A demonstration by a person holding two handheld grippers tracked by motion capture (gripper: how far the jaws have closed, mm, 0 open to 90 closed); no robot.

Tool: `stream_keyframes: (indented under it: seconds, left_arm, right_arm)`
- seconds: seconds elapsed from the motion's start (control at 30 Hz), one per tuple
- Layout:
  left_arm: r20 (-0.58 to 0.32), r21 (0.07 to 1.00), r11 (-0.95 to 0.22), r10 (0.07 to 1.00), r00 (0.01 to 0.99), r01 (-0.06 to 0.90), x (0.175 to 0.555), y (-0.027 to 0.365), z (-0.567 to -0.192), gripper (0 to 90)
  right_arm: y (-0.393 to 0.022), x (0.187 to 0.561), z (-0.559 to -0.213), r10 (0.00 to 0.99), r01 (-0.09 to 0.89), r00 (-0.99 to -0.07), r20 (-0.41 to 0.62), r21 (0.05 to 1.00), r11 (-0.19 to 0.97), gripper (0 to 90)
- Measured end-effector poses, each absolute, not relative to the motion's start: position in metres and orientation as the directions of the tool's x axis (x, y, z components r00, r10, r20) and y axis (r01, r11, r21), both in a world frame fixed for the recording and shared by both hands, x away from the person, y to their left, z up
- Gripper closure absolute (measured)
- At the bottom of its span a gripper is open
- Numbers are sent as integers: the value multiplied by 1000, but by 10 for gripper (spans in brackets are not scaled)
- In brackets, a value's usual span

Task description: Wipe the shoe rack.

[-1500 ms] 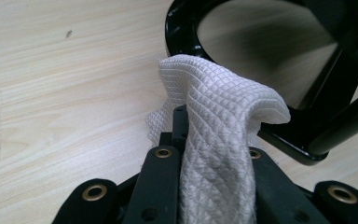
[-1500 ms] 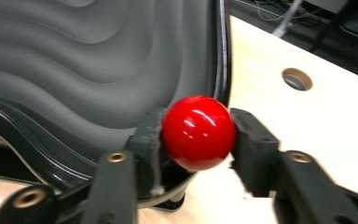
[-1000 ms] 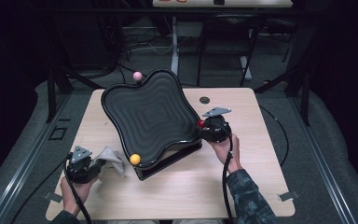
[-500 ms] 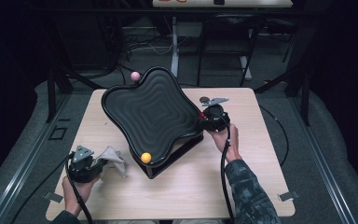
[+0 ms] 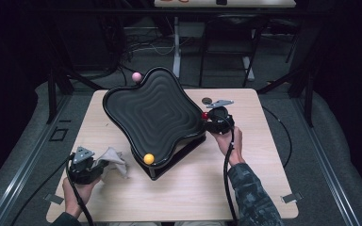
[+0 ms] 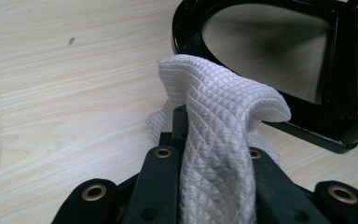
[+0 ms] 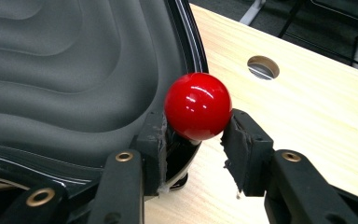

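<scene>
Wavy black tray (image 5: 153, 115) sits tilted on its stand mid-table, red knob (image 7: 197, 106) side up, orange ball (image 5: 148, 158) at the low near corner; wiping looks not yet begun. R gripper (image 7: 193, 140) jaws clamped at the red knob. L gripper (image 6: 214, 154) jaws pinched shut on white cloth (image 6: 221, 121), resting on the table (image 5: 193, 188) just beside the stand.

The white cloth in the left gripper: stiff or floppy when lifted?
Probably floppy: the white cloth droops in a soft fold over the left gripper. Its quilted weave looks thin, so likely light. It should drag, not roll, across the table.
</scene>
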State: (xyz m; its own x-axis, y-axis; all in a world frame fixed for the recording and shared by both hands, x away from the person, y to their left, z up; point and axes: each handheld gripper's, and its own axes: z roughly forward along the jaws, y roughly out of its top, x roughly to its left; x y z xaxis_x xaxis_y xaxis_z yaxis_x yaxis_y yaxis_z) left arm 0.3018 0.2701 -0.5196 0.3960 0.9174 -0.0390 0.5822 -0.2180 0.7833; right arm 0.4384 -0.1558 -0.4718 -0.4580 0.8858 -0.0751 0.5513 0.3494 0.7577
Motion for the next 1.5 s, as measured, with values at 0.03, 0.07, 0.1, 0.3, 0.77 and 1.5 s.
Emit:
stream_keyframes:
  seconds: [0.03,0.07,0.1,0.3,0.77,1.5]
  left_arm:
    - [-40,782,-217,917,396,584,302,270,-520,839]
    - [-39,782,-220,917,397,584,302,270,-520,839]
    - [-40,781,-221,916,400,584,302,270,-520,839]
    - [-39,782,-226,913,407,581,302,268,-519,839]
    - [-42,783,-226,910,412,580,302,267,-520,839]
    - [-45,782,-231,906,421,580,302,265,-519,833]
  right_arm:
    - [-156,439,-472,885,551,-459,-71,759,347,609]
    - [-156,440,-472,885,548,-460,-76,760,350,610]
    - [-156,441,-472,887,550,-456,-74,760,346,610]
    - [-156,447,-473,889,551,-450,-82,758,348,613]
    - [-158,456,-473,897,564,-435,-74,754,336,622]
    - [-164,434,-469,897,571,-442,-4,770,285,451]
